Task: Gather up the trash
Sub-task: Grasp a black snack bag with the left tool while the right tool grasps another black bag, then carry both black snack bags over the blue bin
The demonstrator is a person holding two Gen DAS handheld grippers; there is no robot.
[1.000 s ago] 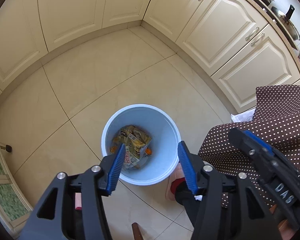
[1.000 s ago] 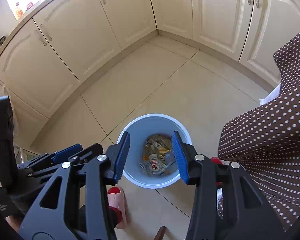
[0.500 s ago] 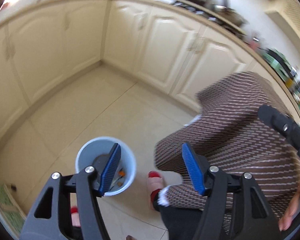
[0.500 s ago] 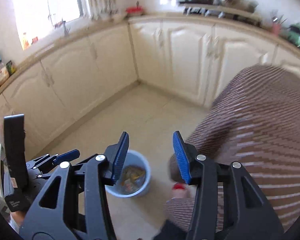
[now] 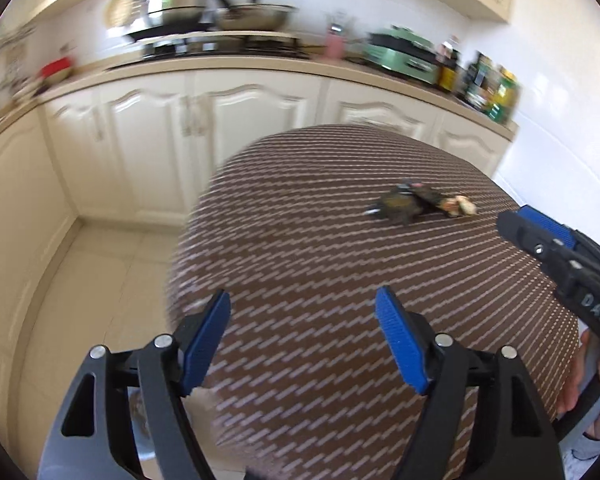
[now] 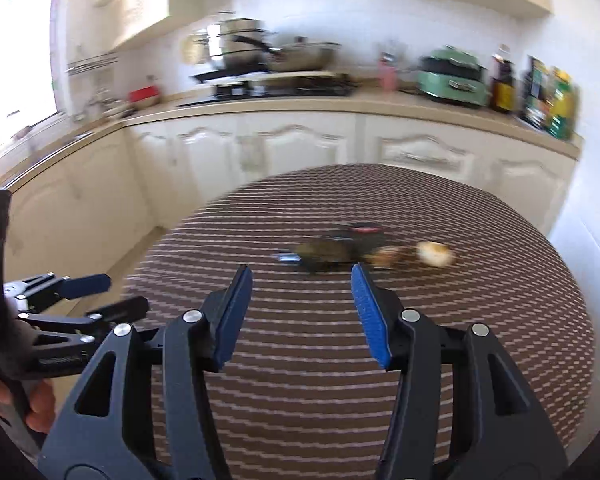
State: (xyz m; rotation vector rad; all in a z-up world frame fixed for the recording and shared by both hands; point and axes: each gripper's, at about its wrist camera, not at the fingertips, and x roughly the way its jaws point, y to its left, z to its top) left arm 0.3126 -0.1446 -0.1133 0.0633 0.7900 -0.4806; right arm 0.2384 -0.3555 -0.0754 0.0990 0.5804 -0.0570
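trash (image 6: pixel 340 254) lengthwise left-right on tablecloth (image 6: pixel 340 380)

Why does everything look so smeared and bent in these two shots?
Left wrist view: motion blur streaks the tablecloth and softens the trash; the fisheye curves the counter. Right wrist view: the same blur, plus window glare at left; only the gripper fingers look sharp.
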